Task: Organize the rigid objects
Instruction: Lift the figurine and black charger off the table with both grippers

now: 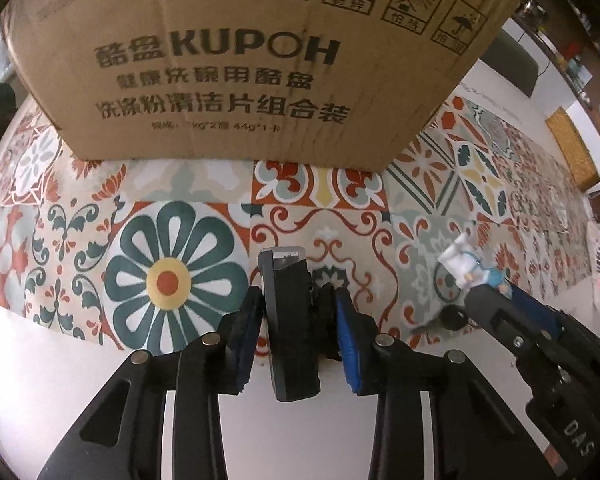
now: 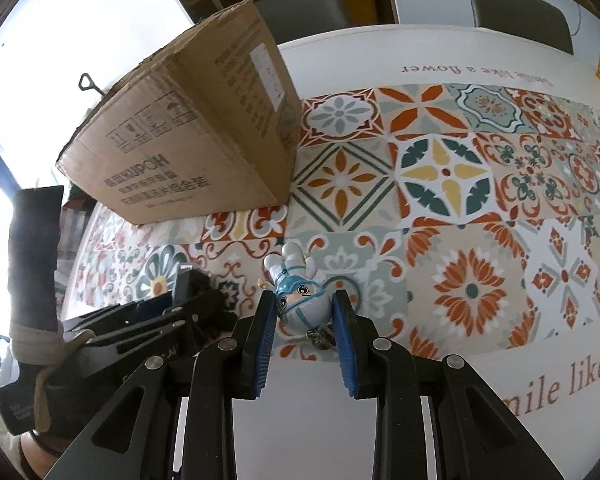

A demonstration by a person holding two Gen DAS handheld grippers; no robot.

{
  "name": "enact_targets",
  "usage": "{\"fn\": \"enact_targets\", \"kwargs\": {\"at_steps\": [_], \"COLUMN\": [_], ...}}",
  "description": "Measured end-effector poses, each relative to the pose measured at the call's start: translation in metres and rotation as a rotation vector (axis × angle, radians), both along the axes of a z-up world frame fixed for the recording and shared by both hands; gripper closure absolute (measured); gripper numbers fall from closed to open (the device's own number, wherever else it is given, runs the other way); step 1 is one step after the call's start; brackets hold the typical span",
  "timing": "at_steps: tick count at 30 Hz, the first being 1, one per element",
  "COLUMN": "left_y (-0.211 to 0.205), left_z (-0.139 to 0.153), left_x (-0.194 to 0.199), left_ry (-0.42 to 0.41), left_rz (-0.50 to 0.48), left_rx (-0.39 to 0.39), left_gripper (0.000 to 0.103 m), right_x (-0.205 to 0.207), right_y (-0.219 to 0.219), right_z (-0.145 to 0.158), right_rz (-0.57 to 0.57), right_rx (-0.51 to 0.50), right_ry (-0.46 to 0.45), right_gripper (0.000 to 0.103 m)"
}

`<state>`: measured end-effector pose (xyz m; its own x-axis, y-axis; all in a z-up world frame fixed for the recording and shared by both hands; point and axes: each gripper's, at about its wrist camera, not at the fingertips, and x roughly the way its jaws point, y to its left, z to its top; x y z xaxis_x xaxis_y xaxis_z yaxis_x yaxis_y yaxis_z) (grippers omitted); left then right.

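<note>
Your left tool (image 1: 296, 312) has its blue pads pressed on a flat black slab-shaped object (image 1: 288, 312), seemingly with a dark rough lump against the right pad; what that object is I cannot tell from either view; it stands on edge at the lower centre of the left wrist frame, which suits a pinch across its thin faces rather than its broad ones. Your right tool (image 2: 305, 312) is clamped on the head of a small white-and-blue rabbit figurine (image 2: 296, 292), at the centre of the right wrist frame; the figurine points away from the camera, ears toward the top of the frame, and a dark keyring dangles below it, so gripping the rounded head keeps the loose ring clear of the pads. Both tools sit low over the desk (image 2: 440, 52), which is covered by a cloth with patterned tiles (image 1: 172, 280); whether either object is lifted off the cloth I cannot say for certain. The KUPOH cardboard box (image 1: 240, 60) fills the top of the left wrist frame and the upper left of the right one; its open top is not visible, but I judge it to be the likely place for both objects, being the only container near them. Your two tools lie close beside each other, so carrying one object at a time should avoid a knock.
</note>
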<state>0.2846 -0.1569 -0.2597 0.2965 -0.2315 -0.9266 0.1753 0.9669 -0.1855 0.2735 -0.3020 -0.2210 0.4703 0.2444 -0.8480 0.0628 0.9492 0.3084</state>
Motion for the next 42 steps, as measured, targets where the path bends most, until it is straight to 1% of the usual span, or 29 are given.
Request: {"fn": "enact_targets", "kwargs": {"at_steps": [5,9,17,19,20,22,29,31,32,35,36,38,42], "left_y": [0.009,0.031,0.028,0.030,0.031,0.028,0.021,0.017,0.015,0.010,0.009,0.008,0.007], "left_z": [-0.001,0.018,0.026,0.023,0.019,0.013,0.007,0.008,0.008,0.008,0.007,0.004,0.003], "left_x": [-0.008,-0.015,-0.023,-0.023,-0.021,-0.017,-0.015,-0.016,-0.017,-0.018,-0.018,-0.019,-0.020], "left_ry": [-0.010,-0.025,-0.069,-0.048,-0.025,0.002,-0.012,-0.012,-0.011,-0.004,0.005,0.021,-0.007], "left_rz": [-0.008,-0.011,-0.035,-0.036,-0.041,-0.037,-0.065,-0.078,-0.081,-0.091,-0.090,-0.086,-0.098], "left_rx": [-0.018,-0.038,-0.060,-0.057,-0.063,-0.051,0.004,0.013,0.013,0.034,0.042,0.052,0.087], "left_gripper": [0.068,0.069,0.070,0.070,0.070,0.070,0.069,0.067,0.061,0.055,0.049,0.042,0.041], "right_x": [-0.003,-0.006,-0.010,-0.011,-0.011,-0.012,-0.017,-0.018,-0.019,-0.021,-0.021,-0.022,-0.024], "right_y": [0.006,0.012,0.025,0.027,0.028,0.030,0.026,0.024,0.024,0.022,0.021,0.020,0.018], "right_z": [0.000,0.001,0.006,0.007,0.006,0.005,0.002,0.001,0.001,0.000,0.000,0.000,-0.001], "right_rz": [0.006,0.008,0.029,0.033,0.032,0.030,0.006,0.000,-0.003,-0.010,-0.011,-0.013,-0.019], "right_rx": [0.011,0.023,0.020,0.021,0.017,0.019,0.030,0.031,0.032,0.033,0.033,0.032,0.030], "right_ry": [0.003,0.003,-0.007,-0.006,-0.004,0.000,0.005,0.007,0.008,0.010,0.010,0.011,0.013], "right_gripper": [0.074,0.074,0.074,0.074,0.074,0.074,0.074,0.074,0.074,0.074,0.074,0.074,0.074]}}
